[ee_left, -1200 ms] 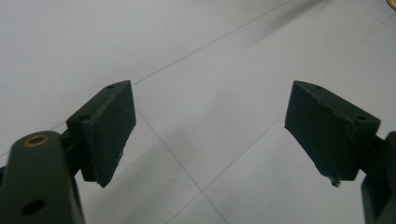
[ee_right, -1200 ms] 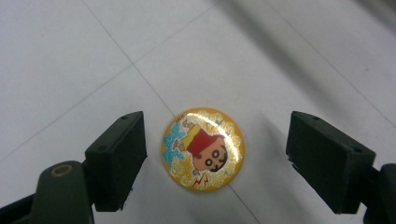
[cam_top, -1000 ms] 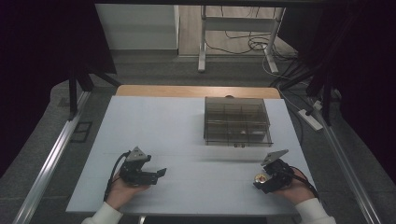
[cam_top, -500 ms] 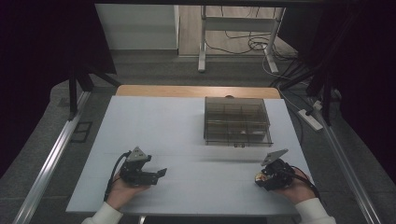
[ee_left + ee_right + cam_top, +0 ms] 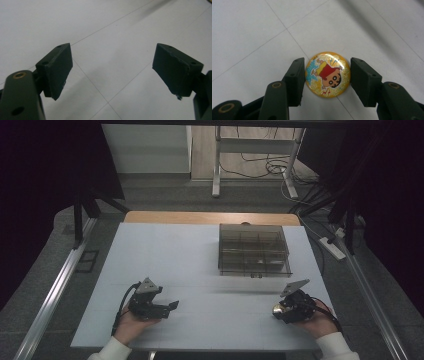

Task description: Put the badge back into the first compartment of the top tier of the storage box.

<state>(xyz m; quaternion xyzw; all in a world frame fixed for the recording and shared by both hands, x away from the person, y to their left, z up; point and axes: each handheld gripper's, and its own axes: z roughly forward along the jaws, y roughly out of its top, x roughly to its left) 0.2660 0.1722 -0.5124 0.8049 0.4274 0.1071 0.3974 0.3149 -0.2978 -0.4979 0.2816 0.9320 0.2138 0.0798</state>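
A white table (image 5: 200, 260) is shown with a clear compartment box (image 5: 254, 250) set well beyond both grippers. A round cartoon badge (image 5: 327, 74) is clamped between the jaws of the right gripper (image 5: 325, 77), which have just been closing on it, low over the near table edge. The left gripper (image 5: 112, 70) is held with its jaws wide apart over bare tabletop.

The left gripper (image 5: 172, 305) rests low with jaws spread wide; the right gripper (image 5: 325, 75) has just closed its jaws onto what sits between them.
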